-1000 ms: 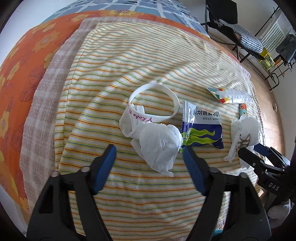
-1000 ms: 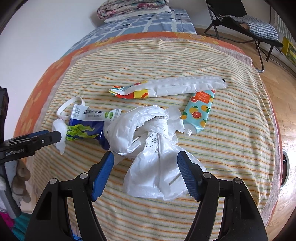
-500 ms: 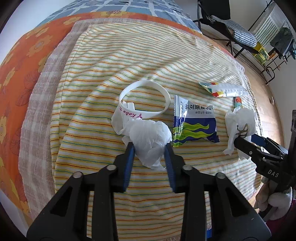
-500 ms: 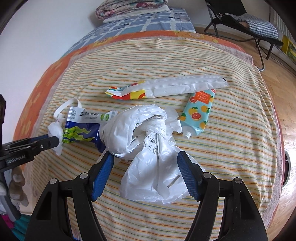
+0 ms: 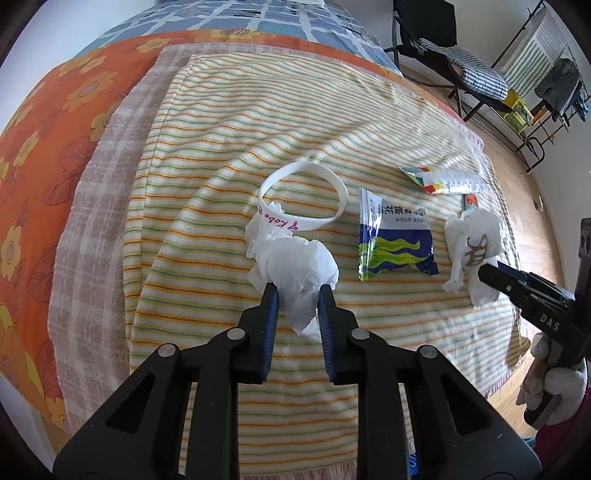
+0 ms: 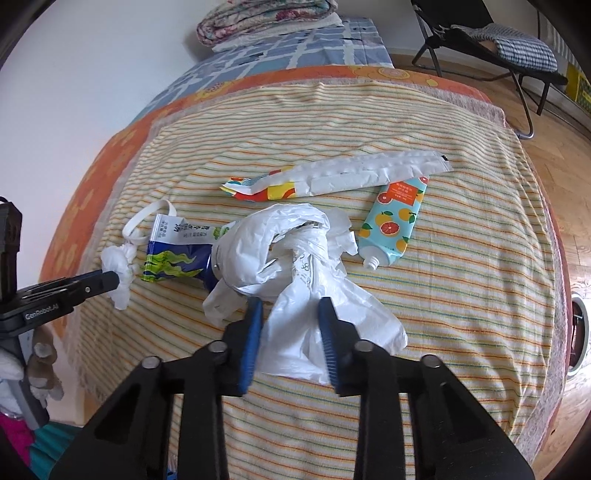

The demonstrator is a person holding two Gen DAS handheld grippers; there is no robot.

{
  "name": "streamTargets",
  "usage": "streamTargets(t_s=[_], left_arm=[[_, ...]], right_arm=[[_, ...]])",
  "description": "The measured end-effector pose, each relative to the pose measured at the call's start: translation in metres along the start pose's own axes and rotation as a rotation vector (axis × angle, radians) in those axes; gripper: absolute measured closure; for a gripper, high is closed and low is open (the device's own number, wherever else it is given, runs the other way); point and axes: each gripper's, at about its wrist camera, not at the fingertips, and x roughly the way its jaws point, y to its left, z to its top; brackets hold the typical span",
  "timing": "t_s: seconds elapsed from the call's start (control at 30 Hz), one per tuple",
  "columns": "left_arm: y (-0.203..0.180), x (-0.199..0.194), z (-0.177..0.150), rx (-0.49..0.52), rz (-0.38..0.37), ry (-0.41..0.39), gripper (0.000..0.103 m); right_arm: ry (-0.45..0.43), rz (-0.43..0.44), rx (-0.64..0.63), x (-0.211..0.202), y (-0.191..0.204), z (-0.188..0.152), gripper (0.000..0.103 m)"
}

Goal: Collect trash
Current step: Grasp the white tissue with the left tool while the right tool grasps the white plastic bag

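Domestic bedroom. Evidence: bed (image 6: pixel 461 258) with layered covers, folded quilt (image 6: pixel 266 18) at its head, folding chair (image 6: pixel 491 40), wood floor (image 6: pixel 554 155).

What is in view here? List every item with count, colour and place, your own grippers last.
crumpled tissue: 1, white, near middle of the striped towel, between the left pads.
wristband: 1, white with pink writing, just behind the tissue.
snack packet: 1, blue and white, between tissue and bag.
plastic bag: 1, white, crumpled, between the right pads.
long wrapper: 1, white with a colourful end, behind the bag.
tube: 1, light blue with oranges, uncapped, beside the bag.
striped towel: 1, yellow striped, on the bed.
folding chair: 1, black, on the floor.
left gripper: closing on the tissue.
right gripper: closing on the bag.
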Motion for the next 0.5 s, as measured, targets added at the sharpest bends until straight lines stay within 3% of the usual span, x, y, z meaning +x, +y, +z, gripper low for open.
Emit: streamTargets(t_s=[0.07,0.5], left_arm=[[-0.002,-0.004,-0.003,0.013,-0.002,-0.01,0.084],[-0.004,-0.023,-0.011,0.044,-0.022,-0.04,0.086]], right_arm=[[-0.003,0.0,-0.009,-0.001,0.002,-0.001,0.094],[-0.04,0.001,-0.065,-0.018,0.011,-0.005,0.099]])
